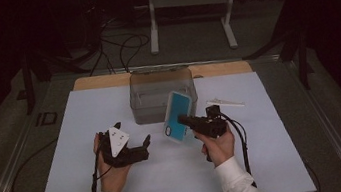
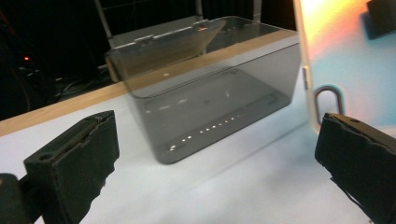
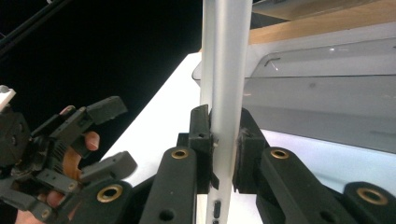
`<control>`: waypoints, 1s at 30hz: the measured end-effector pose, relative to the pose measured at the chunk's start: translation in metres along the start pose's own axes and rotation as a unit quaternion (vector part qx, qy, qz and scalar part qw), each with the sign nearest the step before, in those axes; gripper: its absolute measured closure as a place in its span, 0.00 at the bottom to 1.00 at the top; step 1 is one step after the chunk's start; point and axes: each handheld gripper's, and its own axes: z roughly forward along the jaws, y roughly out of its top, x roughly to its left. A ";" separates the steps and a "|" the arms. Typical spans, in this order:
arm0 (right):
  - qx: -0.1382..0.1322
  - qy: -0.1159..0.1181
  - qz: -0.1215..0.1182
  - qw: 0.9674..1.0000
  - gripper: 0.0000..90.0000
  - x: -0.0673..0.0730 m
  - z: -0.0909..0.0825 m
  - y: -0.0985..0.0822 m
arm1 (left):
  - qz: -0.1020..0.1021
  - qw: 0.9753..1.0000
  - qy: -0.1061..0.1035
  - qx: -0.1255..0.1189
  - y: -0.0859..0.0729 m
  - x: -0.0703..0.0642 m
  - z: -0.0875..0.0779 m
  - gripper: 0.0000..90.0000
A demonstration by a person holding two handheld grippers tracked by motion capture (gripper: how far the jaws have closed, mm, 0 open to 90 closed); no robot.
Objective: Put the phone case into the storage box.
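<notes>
**Phone held in single grip beside open box**

Grip state: the right gripper had its jaws pressed onto the flat turquoise-cased phone, pinching it by one long edge. The phone was held off the white table cover, tilted against the front right corner of the clear smoke-grey plastic box near the cover's far edge. The left gripper stood nearer the cover's left edge, jaws spread wide and holding nothing.

Risk: the pinch sat on a narrow edge only. A sudden turn of the wrist could probably let the phone pivot or slip and strike the box wall or the cover.

View differences: the right gripper view showed the pads clamping the phone's silver rim, a detail too small in the high view. The left gripper view showed the box interior, apparently bare, and its raised lid. The high view alone showed a white strip-like item near the cover's far right.
</notes>
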 end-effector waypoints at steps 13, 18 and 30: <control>0.019 -0.014 -0.005 1.000 0.90 0.001 -0.003 0.006 | -0.008 1.000 0.024 -0.004 -0.024 0.033 -0.028 0.00; 0.027 -0.018 -0.016 0.999 0.90 0.006 -0.003 0.012 | -0.014 0.999 0.033 -0.005 -0.036 0.045 -0.043 0.00; 0.059 -0.034 -0.024 0.997 0.90 0.010 0.000 0.020 | -0.030 0.998 0.046 -0.027 -0.057 0.066 -0.070 0.00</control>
